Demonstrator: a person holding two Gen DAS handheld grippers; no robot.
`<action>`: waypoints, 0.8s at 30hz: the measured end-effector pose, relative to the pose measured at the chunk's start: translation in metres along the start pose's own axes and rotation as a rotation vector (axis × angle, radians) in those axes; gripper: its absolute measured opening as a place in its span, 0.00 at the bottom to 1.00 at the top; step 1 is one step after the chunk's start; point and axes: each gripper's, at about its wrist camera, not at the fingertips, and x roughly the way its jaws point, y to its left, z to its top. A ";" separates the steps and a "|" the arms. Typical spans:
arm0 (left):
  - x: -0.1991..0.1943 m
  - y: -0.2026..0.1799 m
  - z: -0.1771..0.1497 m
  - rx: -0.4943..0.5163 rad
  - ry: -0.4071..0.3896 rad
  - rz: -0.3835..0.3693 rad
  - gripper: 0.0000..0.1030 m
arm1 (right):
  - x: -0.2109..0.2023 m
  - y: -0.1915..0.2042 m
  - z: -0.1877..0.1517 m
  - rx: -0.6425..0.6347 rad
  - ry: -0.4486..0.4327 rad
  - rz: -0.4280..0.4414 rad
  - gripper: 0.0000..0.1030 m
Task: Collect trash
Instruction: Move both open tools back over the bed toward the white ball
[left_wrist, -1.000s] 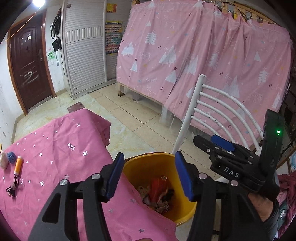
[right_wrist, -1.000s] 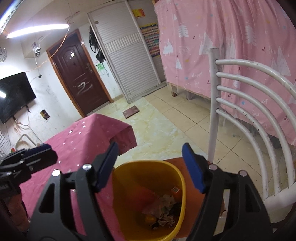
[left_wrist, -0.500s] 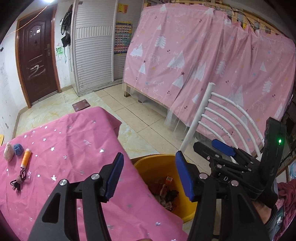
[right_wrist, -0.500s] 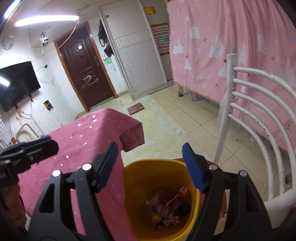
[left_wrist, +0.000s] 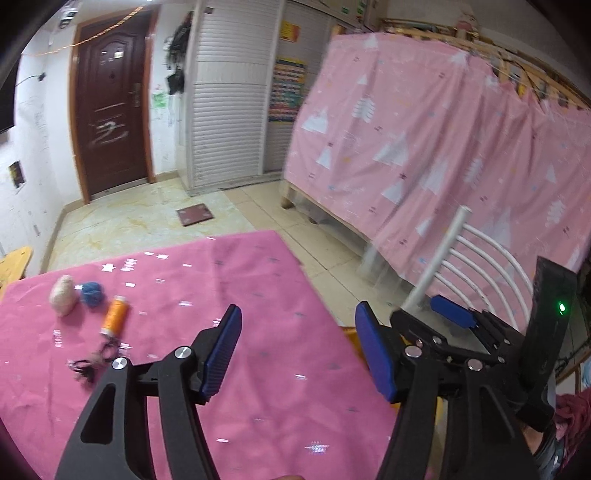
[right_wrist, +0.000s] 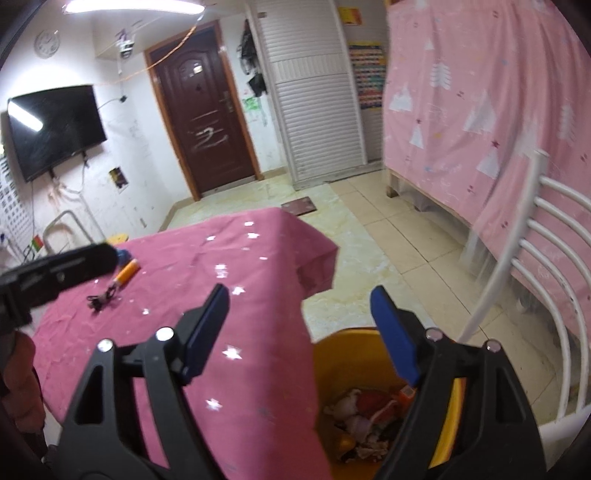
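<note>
Both tongs empty. Left gripper (left_wrist: 297, 349): blue-padded jaws spread and opening, nothing between them, hanging above the pink star-print tablecloth (left_wrist: 258, 295). Right gripper (right_wrist: 301, 332): jaws spread wider, also opening, nothing between them, straddling the table edge and the bin rim.

Trash on the table, far-left part of the cloth in the left wrist view:
- crumpled whitish paper wad (left_wrist: 63, 301)
- crumpled blue wad (left_wrist: 91, 292), just beside the white one
- small orange cylinder with a pale cap (left_wrist: 115, 315), lying on its side near the blue wad
- tangled black cord-like bit (left_wrist: 90, 363), just in front of the cylinder's cap end

All four well apart from both grippers. The right wrist view shows the orange cylinder, the black tangle and a sliver of blue; the white wad is hidden behind the left gripper's finger.

Round yellow plastic bin (right_wrist: 343, 354) stands on the floor against the table edge, next to a white metal slat-back chair (right_wrist: 546, 258). Bin holds mixed scraps: whitish paper, something red, an orange piece.
</note>
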 end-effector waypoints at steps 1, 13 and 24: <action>-0.002 0.007 0.001 -0.007 -0.004 0.010 0.55 | 0.004 0.010 0.002 -0.017 0.004 0.009 0.73; -0.017 0.099 0.019 -0.083 -0.014 0.142 0.56 | 0.043 0.095 0.019 -0.141 0.051 0.089 0.73; -0.005 0.174 0.027 -0.169 0.018 0.267 0.56 | 0.071 0.150 0.033 -0.229 0.083 0.144 0.73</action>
